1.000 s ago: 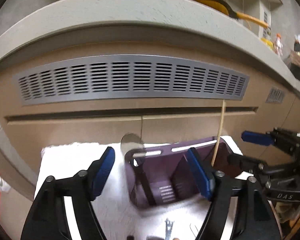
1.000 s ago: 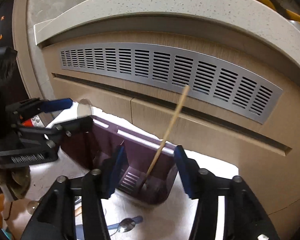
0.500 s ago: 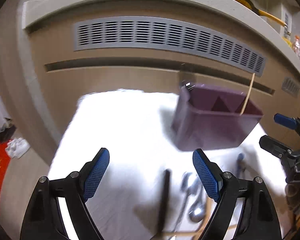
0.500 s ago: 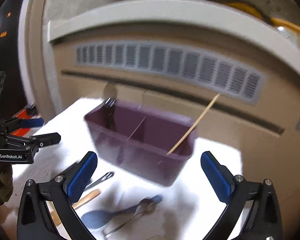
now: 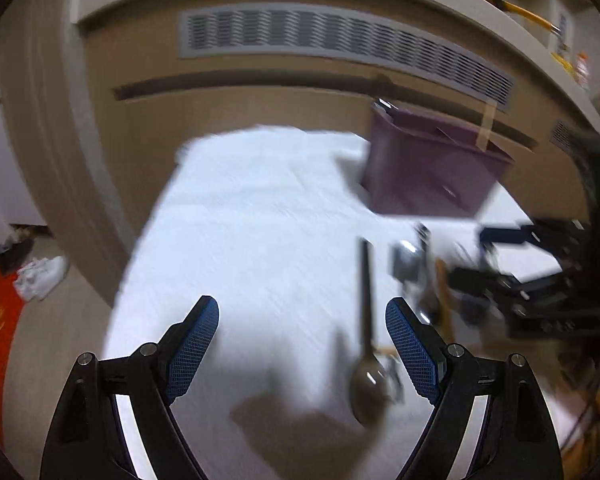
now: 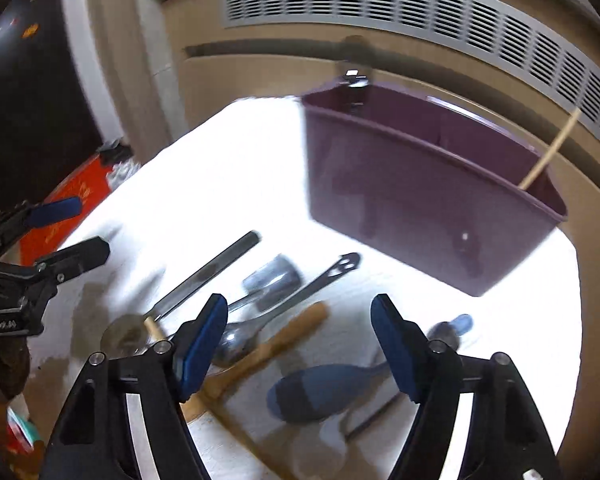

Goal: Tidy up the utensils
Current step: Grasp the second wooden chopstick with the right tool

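Utensils are being shown scattered across a white cloth (image 6: 236, 168), in front of a dark purple plastic caddy with inner dividers (image 6: 420, 196) that is standing at the cloth's far edge, near a beige cabinet front with a grey slotted vent (image 6: 420, 4). A thin wooden chopstick (image 6: 550, 150) is being seen leaning out of the caddy's right-hand compartment, and something small and metallic is poking up at its left end, too blurred to be named.

The left gripper (image 5: 302, 344) is being held low over the cloth with its blue-padded jaws spread wide and nothing between them; a black-handled metal spoon (image 5: 367, 344) is lying just inside its right finger, bowl towards the camera. The right gripper (image 6: 300, 344) is likewise being held wide apart and empty above the loose pile: a long steel spoon with a slotted handle end (image 6: 284, 304), a wooden-handled tool (image 6: 276, 344) beside it, and a blue silicone spoon (image 6: 324, 392) lying nearest the right finger. A short shiny metal piece (image 6: 272, 280) is resting among them, apart from the caddy. Both views are being smeared by motion.
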Motion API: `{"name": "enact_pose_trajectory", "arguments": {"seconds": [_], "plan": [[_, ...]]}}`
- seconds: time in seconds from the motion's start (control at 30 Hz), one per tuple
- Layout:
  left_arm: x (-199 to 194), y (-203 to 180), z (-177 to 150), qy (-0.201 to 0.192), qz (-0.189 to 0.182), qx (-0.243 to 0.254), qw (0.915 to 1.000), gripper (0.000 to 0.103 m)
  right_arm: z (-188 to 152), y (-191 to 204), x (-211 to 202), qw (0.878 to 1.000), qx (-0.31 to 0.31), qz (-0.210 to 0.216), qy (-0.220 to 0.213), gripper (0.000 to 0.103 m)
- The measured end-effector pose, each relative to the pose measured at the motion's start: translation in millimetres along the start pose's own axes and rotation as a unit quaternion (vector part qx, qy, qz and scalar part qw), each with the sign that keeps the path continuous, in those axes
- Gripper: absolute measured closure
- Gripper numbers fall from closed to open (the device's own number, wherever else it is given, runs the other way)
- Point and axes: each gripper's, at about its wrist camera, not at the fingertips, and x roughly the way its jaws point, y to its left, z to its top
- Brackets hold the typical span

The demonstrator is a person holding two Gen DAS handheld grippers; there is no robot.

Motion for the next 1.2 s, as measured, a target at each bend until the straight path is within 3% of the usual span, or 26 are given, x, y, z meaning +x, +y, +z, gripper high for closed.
{"name": "enact_pose_trajectory", "arguments": {"seconds": [0.1,0.23,0.27,0.3,0.37,0.4,0.53,0.67,0.8,1.0,1.2], "plan": [[-1,-14,-17,0.022,-0.032,0.029,0.9988,0.017,-6,9,-4,1.0,-0.019,0.0,0.002,0.032],[-3,-34,-29,0.028,-0.037,0.06,0.9971,0.017,-21,5,-22,0.999,-0.034,-0.004,-0.003,0.033],[-2,-37,-28,0.029,-0.036,0.06,0.9972,0.017,-27,4,-26,0.999,-0.041,-0.006,-0.002,0.037],[-1,-37,-27,0.029,-0.036,0.057,0.9973,0.017,-31,3,-28,0.999,-0.046,-0.007,0.001,0.048],[-1,-36,-24,0.025,-0.028,0.045,0.9983,0.017,-37,6,-27,0.998,-0.055,0.016,0.021,0.066],[0,-32,-21,0.022,-0.017,0.035,0.999,0.017,-37,10,-26,0.997,-0.058,0.034,0.03,0.071],[-6,-5,-14,0.008,0.023,-0.013,0.9996,0.017,-39,37,-17,0.988,-0.089,0.116,0.049,0.077],[-12,20,-17,0.003,0.056,-0.039,0.9976,0.017,-34,69,-2,0.981,-0.152,0.113,0.05,0.081],[-14,34,-22,0.003,0.062,-0.06,0.9963,0.017,-29,73,15,0.977,-0.171,0.105,0.069,0.083],[-9,24,-19,0.005,0.045,-0.053,0.9976,0.017,-29,63,15,0.979,-0.157,0.105,0.082,0.098],[-3,-11,-11,0.005,0.017,-0.007,0.9998,0.017,-23,15,-19,0.991,-0.062,0.106,0.047,0.098]]}}
